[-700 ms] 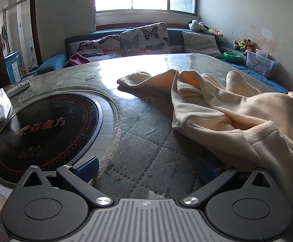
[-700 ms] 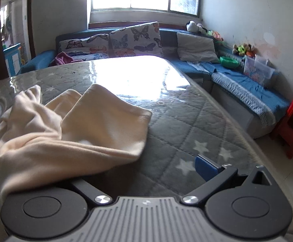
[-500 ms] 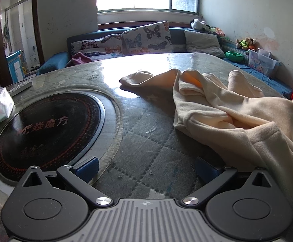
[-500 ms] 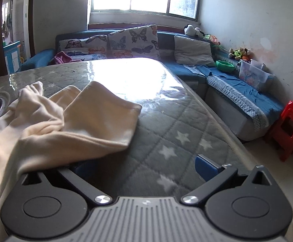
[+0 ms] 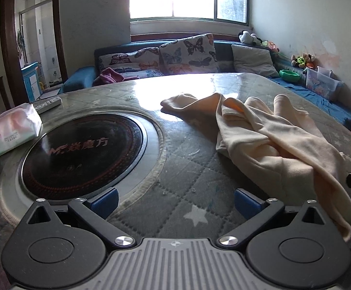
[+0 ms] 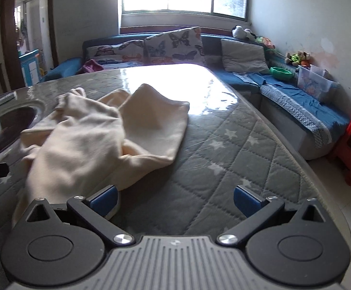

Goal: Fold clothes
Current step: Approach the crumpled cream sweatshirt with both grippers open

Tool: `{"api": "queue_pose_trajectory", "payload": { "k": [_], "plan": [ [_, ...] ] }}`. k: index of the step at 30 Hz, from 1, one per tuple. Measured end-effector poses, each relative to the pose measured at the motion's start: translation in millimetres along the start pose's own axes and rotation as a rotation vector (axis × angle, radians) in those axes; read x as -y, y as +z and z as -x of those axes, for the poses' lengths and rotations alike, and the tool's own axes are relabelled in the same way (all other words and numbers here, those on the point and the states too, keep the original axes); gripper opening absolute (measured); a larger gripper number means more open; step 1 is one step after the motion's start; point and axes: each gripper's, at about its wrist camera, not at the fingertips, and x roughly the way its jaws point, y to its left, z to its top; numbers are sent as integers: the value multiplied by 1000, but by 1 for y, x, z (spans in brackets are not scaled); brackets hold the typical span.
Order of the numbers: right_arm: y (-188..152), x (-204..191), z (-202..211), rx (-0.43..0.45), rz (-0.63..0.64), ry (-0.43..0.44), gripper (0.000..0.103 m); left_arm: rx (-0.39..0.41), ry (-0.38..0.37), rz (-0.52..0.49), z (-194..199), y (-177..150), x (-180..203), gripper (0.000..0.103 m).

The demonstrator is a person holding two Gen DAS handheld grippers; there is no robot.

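Cream garment point(image 5: 267, 135) crumpled on the quilted table point(image 5: 189, 181), fingers of both grippers spread wide, empty.

Soft matt fleece garment point(image 5: 267, 142), glossy clear sheet over quilted cloth table point(image 6: 247, 159), shiny black glass cooktop point(image 5: 81, 152)

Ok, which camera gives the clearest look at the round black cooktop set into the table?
The left wrist view: the cooktop shows almost whole, its printed lettering readable, just ahead of the left claw. The right wrist view catches only a dark sliver of it at the left edge, behind the cream garment.
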Motion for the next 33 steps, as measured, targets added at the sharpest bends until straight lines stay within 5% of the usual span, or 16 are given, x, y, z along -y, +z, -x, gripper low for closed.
{"api": "queue_pose_trajectory", "payload": {
  "k": [33],
  "plan": [
    [-30,-27,42,-39,31,78,103,-2,-30,-36,47,-23,32,103]
  ]
}}
